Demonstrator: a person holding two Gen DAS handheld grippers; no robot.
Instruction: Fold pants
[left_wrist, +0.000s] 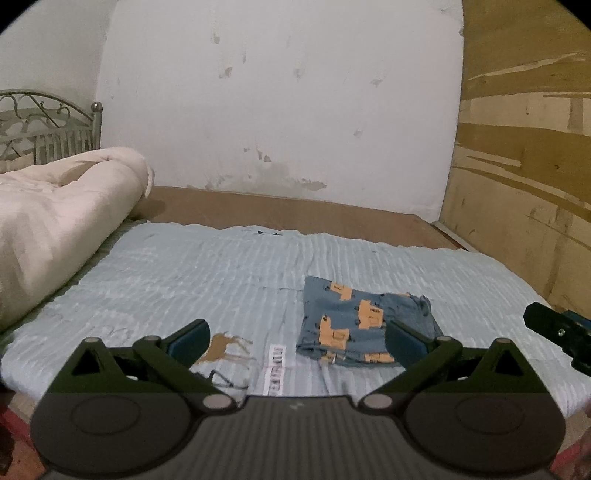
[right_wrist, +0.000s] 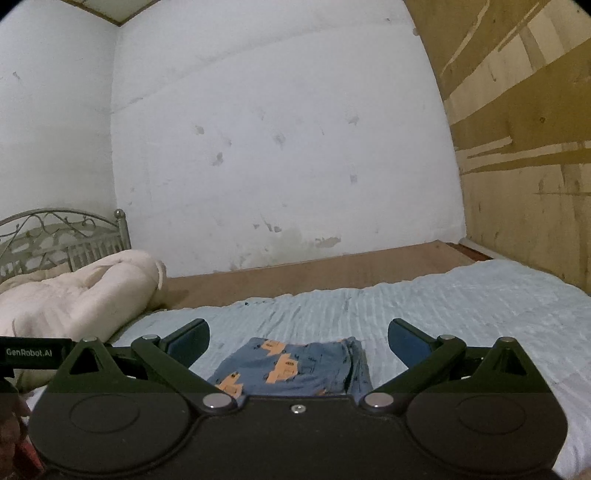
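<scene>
Soft cloth pants (left_wrist: 354, 325), ribbed cloth sheet (left_wrist: 207, 273)

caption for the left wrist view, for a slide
Open left gripper above folded blue pants on a light blue bedsheet.

I count one pair of folded pants (left_wrist: 360, 325), blue with orange patches, lying on one light blue bed cover (left_wrist: 207, 273). One rolled cream comforter (left_wrist: 62, 206) sits at the left. One metal headboard (left_wrist: 48, 125) stands behind it. I see two tongs: left tongs (left_wrist: 297, 338) and right tongs (right_wrist: 297, 338), each with two fingers spread apart.
</scene>
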